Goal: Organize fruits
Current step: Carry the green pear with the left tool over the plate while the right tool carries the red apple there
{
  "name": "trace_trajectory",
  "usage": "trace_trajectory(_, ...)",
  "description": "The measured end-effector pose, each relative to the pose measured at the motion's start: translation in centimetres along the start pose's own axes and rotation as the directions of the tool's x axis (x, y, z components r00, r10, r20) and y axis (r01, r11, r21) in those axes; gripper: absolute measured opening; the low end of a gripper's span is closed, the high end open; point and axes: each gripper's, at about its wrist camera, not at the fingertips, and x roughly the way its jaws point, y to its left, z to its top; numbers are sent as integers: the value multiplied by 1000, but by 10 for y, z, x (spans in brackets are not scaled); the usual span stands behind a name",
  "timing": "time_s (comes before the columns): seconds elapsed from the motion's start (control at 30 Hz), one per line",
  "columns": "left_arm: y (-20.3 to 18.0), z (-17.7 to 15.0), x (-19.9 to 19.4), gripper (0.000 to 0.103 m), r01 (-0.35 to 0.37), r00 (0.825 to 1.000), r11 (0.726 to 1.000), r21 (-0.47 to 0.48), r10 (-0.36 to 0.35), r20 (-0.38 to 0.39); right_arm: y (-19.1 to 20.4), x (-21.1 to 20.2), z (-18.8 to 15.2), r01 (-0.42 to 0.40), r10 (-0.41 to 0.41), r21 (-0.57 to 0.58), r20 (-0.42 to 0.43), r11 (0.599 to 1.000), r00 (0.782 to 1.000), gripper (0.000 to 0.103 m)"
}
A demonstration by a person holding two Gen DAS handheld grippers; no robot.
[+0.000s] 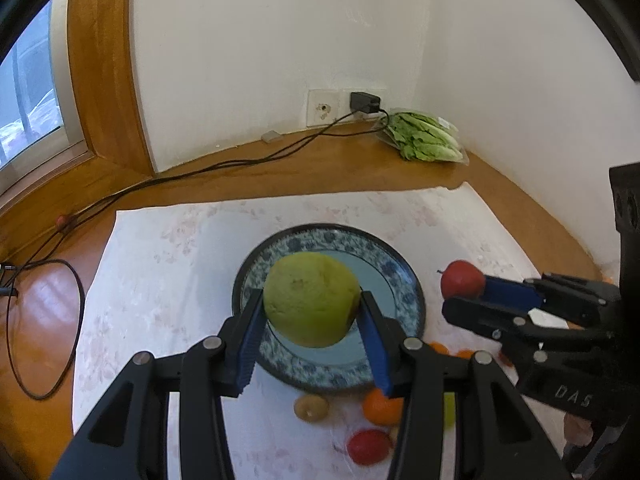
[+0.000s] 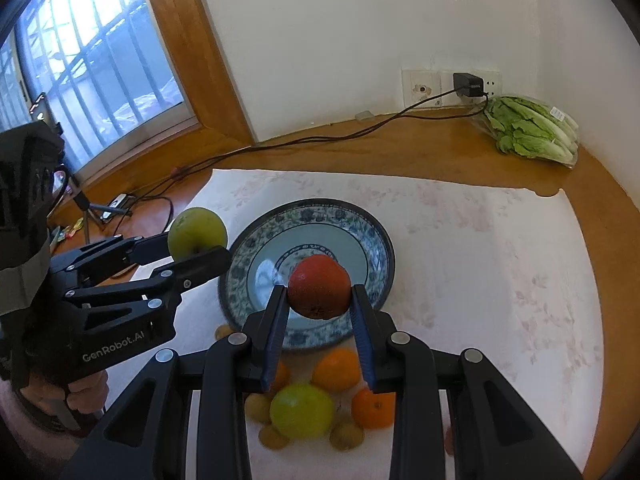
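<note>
Since the left tongs [image 1: 312, 316] grip the green apple [image 1: 310, 300] over the near rim of the empty plate [image 1: 394, 276] and the right tongs [image 2: 320, 304] clamp the red fruit [image 2: 319, 286] above its centre, each should lower onto separate spots before releasing, lest they roll together.

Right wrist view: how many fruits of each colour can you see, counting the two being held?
Green fruits: 2
Red fruit: 1
Orange fruits: 3
Small brownish-yellow fruits: 4
Total: 10 plainly visible
</note>
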Motion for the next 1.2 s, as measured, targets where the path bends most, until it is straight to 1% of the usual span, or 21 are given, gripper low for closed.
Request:
trace_trajectory(0.07,2,1,9,48,-8,1000,1000,0,8,0,-1,8,3,-5,5,10,-8,1000,1000,32)
trace_trajectory(0.23,6,3,33,48,6,1000,1000,-10,-6,-17,-3,28,8,7,-7,1,-22,1000,1000,32)
trace_trajectory(0.4,4,4,55,48,15,999,1000,-1,-15,-46,-8,44,12,2,-1,20,-29,1000,1000,32)
trace_trajectory(0.57,7,5,72,48,16,997,1000,-8,-17,-69,-12,58,17,21,-21,14,-33,1000,999,32)
trace_trajectory(0.8,12,3,85,48,9,996,1000,-17,-10,-87,-17,71,18,63,-64,-9,-55,998,996,32)
trace_trajectory(0.97,16,4,90,48,8,996,999,-36,-11,-90,-18,76,18,54,-55,-15,-67,998,996,32)
trace_trajectory(1.2,21,4,98,48,6,995,998,-57,-12,-102,-15,86,19,73,-76,-41,-82,996,994,32)
